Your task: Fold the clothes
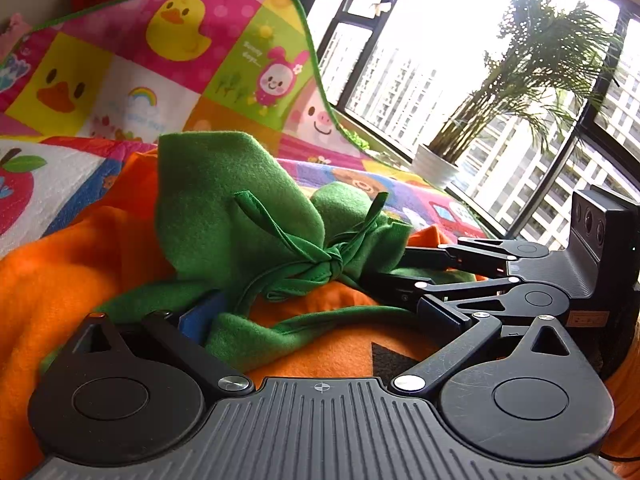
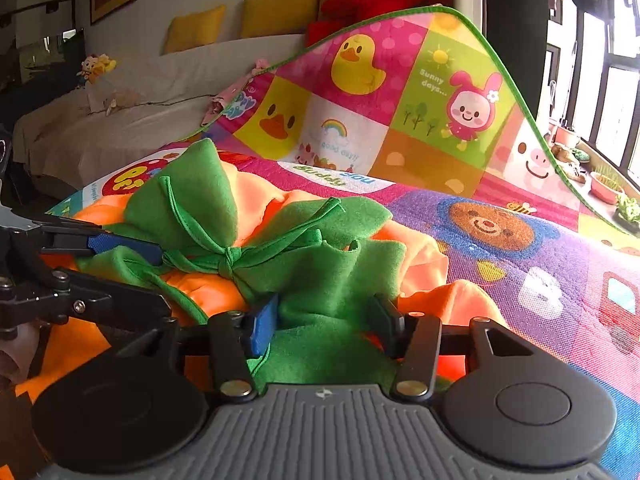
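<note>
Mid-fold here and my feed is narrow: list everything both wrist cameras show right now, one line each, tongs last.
garment: one, orange with a green collar and tied green strings, bunched on the mat
play mat: one, multicoloured cartoon squares, under the garment, far edge curled up
potted palm: one, green in a white pot, by the window
cushions: two, yellow, on the sofa behind
red fabric: one heap, beside the cushions
left tongs: one, black with a blue pad, green collar between the fingers
right tongs: one, black, blue pad, green collar between the fingers
</note>
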The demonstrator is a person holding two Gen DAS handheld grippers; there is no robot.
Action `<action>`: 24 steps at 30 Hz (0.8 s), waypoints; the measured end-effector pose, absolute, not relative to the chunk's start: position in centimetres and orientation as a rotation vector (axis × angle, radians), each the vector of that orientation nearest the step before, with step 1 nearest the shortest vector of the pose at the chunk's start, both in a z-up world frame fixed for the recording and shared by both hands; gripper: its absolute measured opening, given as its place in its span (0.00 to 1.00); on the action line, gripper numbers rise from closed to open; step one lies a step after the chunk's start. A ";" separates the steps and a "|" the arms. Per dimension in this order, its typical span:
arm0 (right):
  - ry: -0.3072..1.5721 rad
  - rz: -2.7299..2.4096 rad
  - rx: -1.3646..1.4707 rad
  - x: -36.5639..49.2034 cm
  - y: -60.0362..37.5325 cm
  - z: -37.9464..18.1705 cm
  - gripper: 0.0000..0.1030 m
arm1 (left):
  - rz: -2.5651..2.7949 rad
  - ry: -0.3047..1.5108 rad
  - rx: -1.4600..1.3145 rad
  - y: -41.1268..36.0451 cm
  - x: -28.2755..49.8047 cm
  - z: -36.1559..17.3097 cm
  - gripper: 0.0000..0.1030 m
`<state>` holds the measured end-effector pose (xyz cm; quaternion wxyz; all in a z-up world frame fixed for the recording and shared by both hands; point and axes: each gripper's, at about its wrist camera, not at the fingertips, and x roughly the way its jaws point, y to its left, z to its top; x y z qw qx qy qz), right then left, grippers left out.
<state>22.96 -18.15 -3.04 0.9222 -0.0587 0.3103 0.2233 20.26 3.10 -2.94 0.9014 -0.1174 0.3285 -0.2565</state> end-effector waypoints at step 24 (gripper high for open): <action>0.627 0.467 -0.076 23.1 -18.7 -2.9 0.51 | -0.282 0.909 -0.428 10.4 28.9 1.4 0.74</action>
